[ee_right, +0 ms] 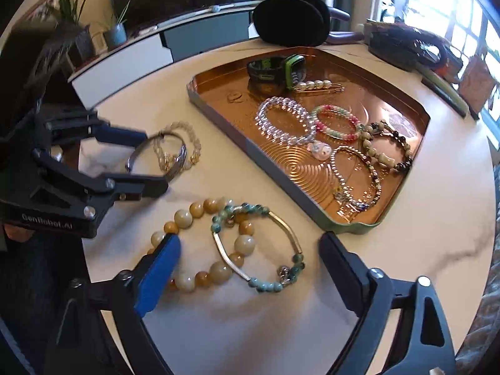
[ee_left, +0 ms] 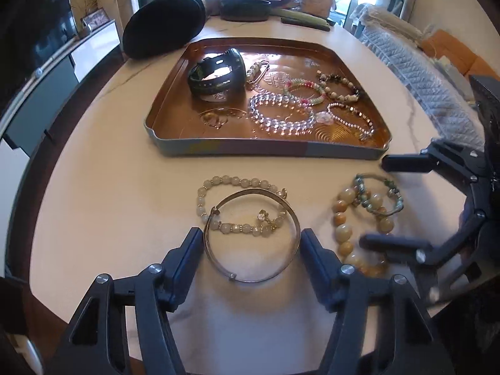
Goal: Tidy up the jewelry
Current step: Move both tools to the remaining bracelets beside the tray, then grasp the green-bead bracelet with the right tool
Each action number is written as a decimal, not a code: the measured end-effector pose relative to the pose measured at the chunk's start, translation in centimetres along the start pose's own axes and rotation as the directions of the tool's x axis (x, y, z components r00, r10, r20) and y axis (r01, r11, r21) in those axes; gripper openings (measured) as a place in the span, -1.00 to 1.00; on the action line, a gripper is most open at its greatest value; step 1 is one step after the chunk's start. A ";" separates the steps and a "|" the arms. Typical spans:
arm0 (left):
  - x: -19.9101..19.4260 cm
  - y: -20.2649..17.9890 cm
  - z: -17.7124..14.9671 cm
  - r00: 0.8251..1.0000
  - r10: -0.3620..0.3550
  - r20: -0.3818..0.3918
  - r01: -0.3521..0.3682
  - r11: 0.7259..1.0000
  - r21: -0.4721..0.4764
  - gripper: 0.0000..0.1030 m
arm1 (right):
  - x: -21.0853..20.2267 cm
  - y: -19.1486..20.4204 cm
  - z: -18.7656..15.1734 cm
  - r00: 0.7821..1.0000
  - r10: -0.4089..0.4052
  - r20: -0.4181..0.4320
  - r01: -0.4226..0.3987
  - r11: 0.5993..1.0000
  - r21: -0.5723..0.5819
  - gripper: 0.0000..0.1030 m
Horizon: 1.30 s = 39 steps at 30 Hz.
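A copper tray (ee_left: 200, 147) (ee_right: 275, 184) on the round table holds a black watch (ee_left: 215, 73), a pearl pin, a clear bead bracelet (ee_left: 281, 112) and several other bracelets. On the table in front of it lie a gold bangle (ee_left: 290, 215) over a pale bead bracelet (ee_left: 237, 182), and a yellow bead bracelet (ee_right: 190, 215) under a turquoise bracelet (ee_right: 265, 282). My left gripper (ee_left: 251, 242) (ee_right: 153, 159) is open, its fingers on either side of the bangle. My right gripper (ee_right: 250, 250) (ee_left: 372, 200) is open around the yellow and turquoise bracelets.
A black hat (ee_left: 165, 25) and a dark bag (ee_left: 250, 3) lie at the table's far edge. A white cabinet (ee_right: 125, 56) with potted plants stands beyond the table. A quilted chair (ee_left: 415, 68) is at the right.
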State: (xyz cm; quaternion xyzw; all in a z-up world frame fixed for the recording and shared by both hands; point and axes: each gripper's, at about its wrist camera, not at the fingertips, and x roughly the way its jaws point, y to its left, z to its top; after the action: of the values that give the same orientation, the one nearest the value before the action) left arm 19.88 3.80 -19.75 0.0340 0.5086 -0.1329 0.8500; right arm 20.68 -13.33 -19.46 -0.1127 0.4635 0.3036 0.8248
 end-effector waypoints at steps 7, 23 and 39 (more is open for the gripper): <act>-0.2 -0.3 0.0 1.000 -0.018 -0.002 0.018 1.000 0.007 0.24 | -0.5 -0.8 -0.2 0.999 -0.036 -0.012 0.036 0.999 0.020 -0.61; -0.3 0.0 0.0 0.999 -0.031 -0.007 0.031 0.999 -0.014 0.24 | -0.7 -0.1 -0.7 0.999 -0.021 -0.029 0.021 1.000 0.014 -0.73; -0.1 -0.5 0.1 1.000 -0.003 -0.009 0.003 1.000 0.002 0.26 | -1.8 0.7 -0.3 0.999 -0.031 0.010 0.032 0.999 -0.036 -0.50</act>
State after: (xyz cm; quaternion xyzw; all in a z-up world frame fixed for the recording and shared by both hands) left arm 19.78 3.29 -19.58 0.0348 0.5123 -0.1347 0.8475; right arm 19.34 -13.61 -18.08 -0.1335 0.4522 0.2994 0.8295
